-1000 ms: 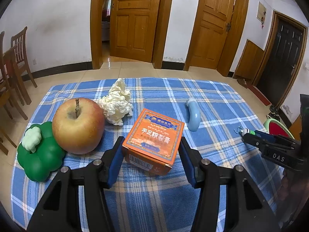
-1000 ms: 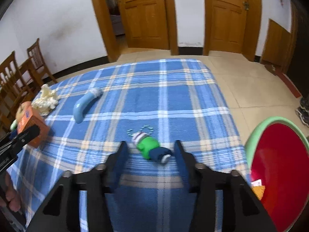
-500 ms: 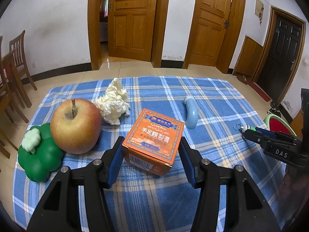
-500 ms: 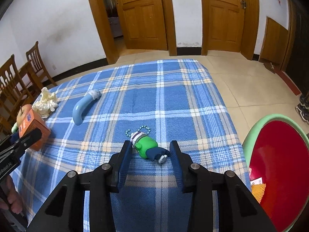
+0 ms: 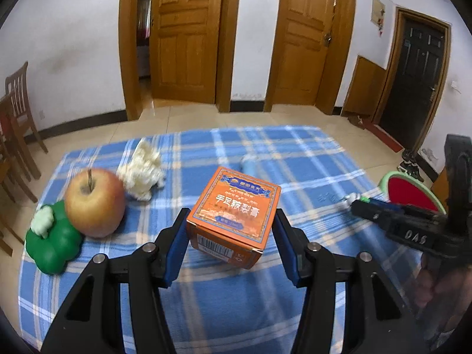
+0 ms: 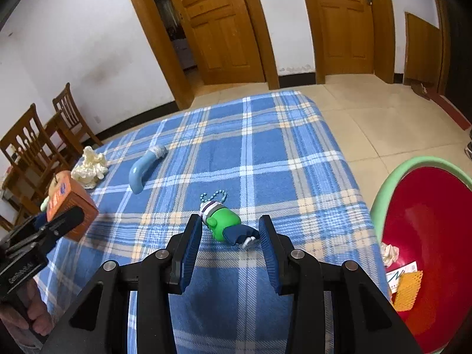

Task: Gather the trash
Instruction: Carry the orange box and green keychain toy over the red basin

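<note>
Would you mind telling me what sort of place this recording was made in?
Most likely a room in a home: panelled wooden doors, slatted wooden dining chairs by the wall, and a blue plaid cloth-covered table on beige tile flooring.

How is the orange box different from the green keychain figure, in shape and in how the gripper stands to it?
The orange box is a printed cube, tilted and clamped by the left gripper. The green keychain figure is rounded, lying on the blanket between the right gripper's jaws, not yet pinched. Both sit between blue pads.
</note>
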